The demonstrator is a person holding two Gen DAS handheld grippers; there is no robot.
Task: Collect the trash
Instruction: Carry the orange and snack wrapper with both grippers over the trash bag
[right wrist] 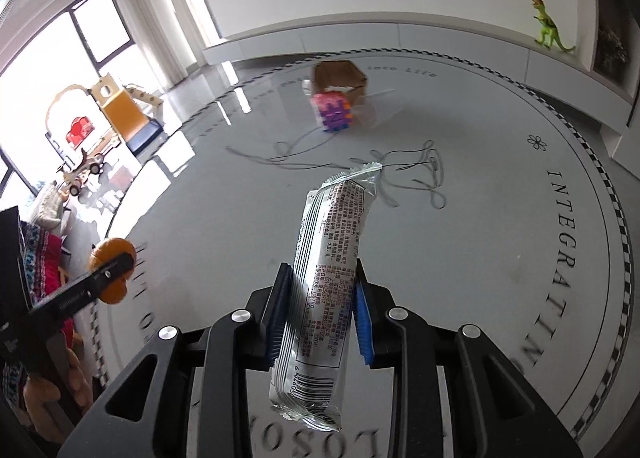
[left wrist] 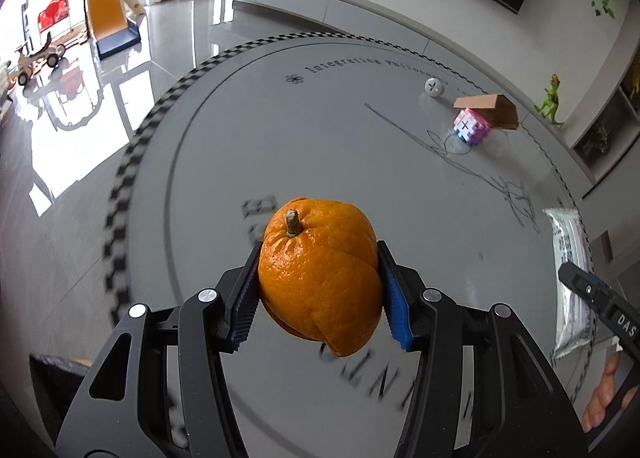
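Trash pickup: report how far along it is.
Done: nothing visibly binned; no bin is in view.
In hand: the left gripper clamps the orange peel; the right gripper clamps the wrapper. Both are lifted off the table.
Left: drop both off. The cardboard box, block cube, white cap and string remain on the table.

Two downward wrist views, shared table [left wrist: 360, 146]

Ahead of me the round grey surface [left wrist: 248, 130] carries a pastel block cube [left wrist: 471, 127] touching a brown cardboard box [left wrist: 490, 109], with a white screw-head disc [left wrist: 433, 87] near them. A green toy dinosaur [right wrist: 549, 27] stands on the white ledge, upper right. A toy slide [left wrist: 107, 12] sits upper left.
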